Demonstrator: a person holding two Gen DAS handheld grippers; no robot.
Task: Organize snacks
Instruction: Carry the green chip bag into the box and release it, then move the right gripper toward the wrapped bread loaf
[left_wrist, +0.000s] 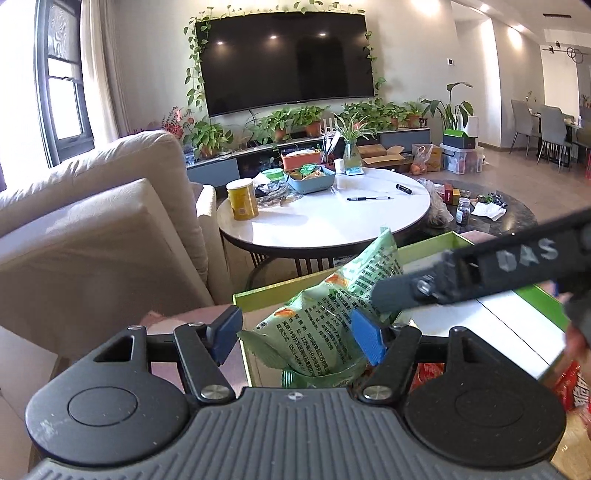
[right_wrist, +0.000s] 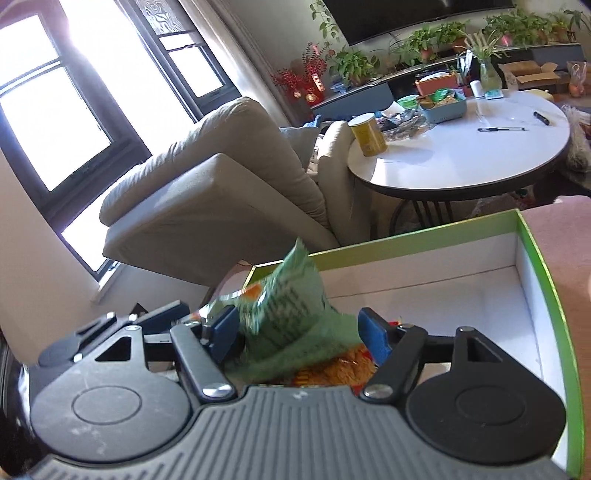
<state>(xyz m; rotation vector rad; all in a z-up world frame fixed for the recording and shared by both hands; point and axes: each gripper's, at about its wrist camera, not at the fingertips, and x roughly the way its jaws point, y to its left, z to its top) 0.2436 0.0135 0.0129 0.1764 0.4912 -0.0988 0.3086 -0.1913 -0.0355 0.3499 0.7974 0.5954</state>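
A green snack bag (left_wrist: 325, 314) stands up at the near left corner of a green-rimmed white box (left_wrist: 491, 314). My left gripper (left_wrist: 301, 338) is open, its blue pads on either side of the bag. My right gripper (right_wrist: 299, 332) is also open around the same green bag (right_wrist: 291, 314), over the box (right_wrist: 443, 291); its black body crosses the left wrist view at the right (left_wrist: 480, 273). An orange-red snack pack (right_wrist: 340, 369) lies under the bag, and red packs (left_wrist: 569, 387) show at the right edge.
A beige sofa (left_wrist: 92, 229) stands to the left. A round white table (left_wrist: 325, 214) beyond the box holds a yellow can (left_wrist: 242, 199), a blue basket of snacks (left_wrist: 312, 179) and a pen (left_wrist: 369, 198). A TV and plants line the back wall.
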